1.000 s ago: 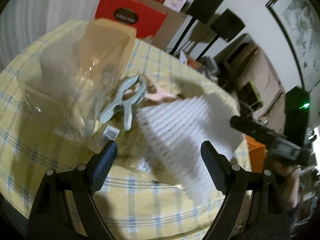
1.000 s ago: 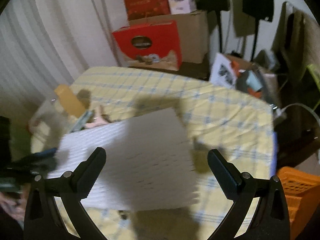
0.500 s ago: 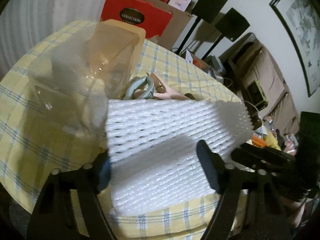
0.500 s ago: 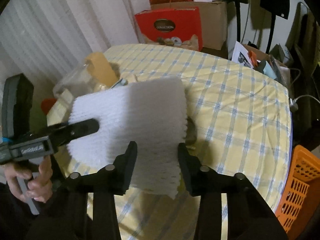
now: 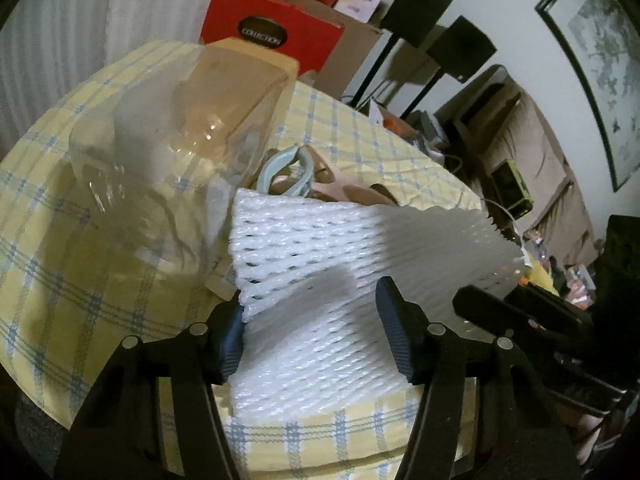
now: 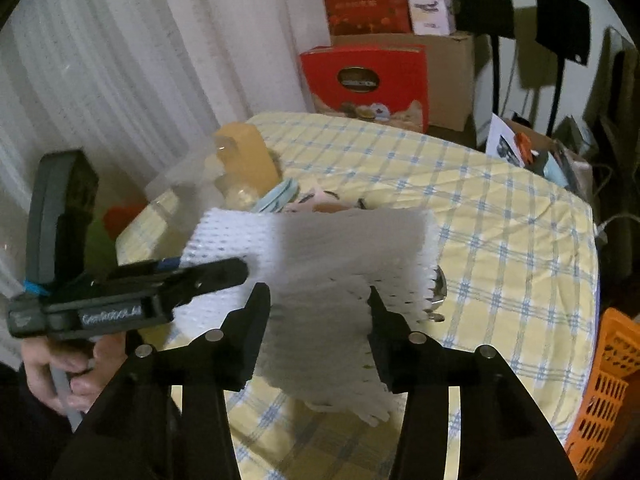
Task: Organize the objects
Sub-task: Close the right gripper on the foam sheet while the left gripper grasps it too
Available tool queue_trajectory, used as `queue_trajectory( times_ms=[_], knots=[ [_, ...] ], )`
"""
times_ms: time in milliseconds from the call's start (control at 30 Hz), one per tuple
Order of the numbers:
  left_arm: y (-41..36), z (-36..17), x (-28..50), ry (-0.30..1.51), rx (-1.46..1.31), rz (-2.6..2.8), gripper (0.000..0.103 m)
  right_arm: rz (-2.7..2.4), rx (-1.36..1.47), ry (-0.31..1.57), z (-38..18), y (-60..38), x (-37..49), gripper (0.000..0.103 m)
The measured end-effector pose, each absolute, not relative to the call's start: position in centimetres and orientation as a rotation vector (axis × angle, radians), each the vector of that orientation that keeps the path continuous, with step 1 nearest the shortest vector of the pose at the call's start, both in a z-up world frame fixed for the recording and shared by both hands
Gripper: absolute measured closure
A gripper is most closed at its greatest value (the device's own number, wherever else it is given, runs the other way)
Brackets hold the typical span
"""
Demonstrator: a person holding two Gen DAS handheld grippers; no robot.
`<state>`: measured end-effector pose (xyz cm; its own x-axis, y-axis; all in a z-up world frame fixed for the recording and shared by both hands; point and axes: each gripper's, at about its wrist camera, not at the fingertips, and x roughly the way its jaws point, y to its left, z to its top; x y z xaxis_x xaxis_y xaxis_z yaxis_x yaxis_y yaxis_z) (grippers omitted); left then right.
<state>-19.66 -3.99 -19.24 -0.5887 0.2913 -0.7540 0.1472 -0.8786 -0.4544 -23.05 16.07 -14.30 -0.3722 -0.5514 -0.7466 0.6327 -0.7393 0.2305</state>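
Note:
A white foam net sheet [image 5: 340, 264] [image 6: 344, 248] hangs just above the yellow checked tablecloth [image 5: 60, 260]. My right gripper [image 6: 318, 296] has the sheet's near edge bunched between its pads, and its jaws are opening slightly. My left gripper [image 5: 310, 300] reaches over the sheet's left part with its jaws closing. Its left pad is at the sheet's edge, and the sheet runs on past under its right finger. In the right wrist view the left gripper [image 6: 236, 272] shows side-on, held by a hand [image 6: 52, 368].
A clear plastic container [image 5: 160, 152] with an orange lid stands beyond the sheet on the left. A teal clip [image 5: 284, 172] and pink items [image 5: 340, 188] lie behind it. Red boxes [image 6: 364, 80] and speaker stands are past the table. An orange basket [image 6: 604, 380] is on the floor at right.
The foam sheet, blurred and loose before, now sits steady between both grippers. My right jaws went from wide to pinched on it. My left jaws narrowed over its left edge.

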Motion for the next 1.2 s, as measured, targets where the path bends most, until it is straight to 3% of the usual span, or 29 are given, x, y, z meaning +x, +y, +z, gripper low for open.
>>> queue_trajectory(
  times_ms=[133,233,300,433,567,700,867,1200],
  knots=[
    [-4.8,-20.0,-19.8,-0.841,-1.405,2.585,0.048,-2.168,1.151,0.106,-15.3,16.1,-23.6,0.056],
    [-4.8,-19.8,-19.6,-0.82,-1.389,2.612,0.057,-2.194,1.131,0.131,-15.6,16.1,-23.1,0.06],
    [-4.5,-20.0,-19.7,-0.773,-1.407,2.616,0.073,-2.194,1.131,0.11,-15.7,16.2,-23.0,0.067],
    [-4.3,-20.2,-19.7,-0.74,-1.401,2.644,0.077,-2.184,1.147,0.073,-15.9,16.4,-23.1,0.082],
    [-3.9,-19.6,-19.3,-0.706,-1.371,2.67,0.086,-2.194,1.129,0.121,-15.5,15.5,-22.2,0.084],
    [-3.6,-19.0,-18.9,-0.684,-1.326,2.671,0.089,-2.243,1.091,0.121,-14.8,15.4,-21.4,0.085],
    [-2.7,-18.6,-18.3,-0.668,-1.281,2.678,0.089,-2.298,1.023,-0.034,-13.3,17.5,-20.8,0.086],
    [-1.8,-16.9,-17.3,-0.632,-1.241,2.718,0.089,-2.341,0.996,-0.071,-12.4,18.8,-19.6,0.086]
  ],
)
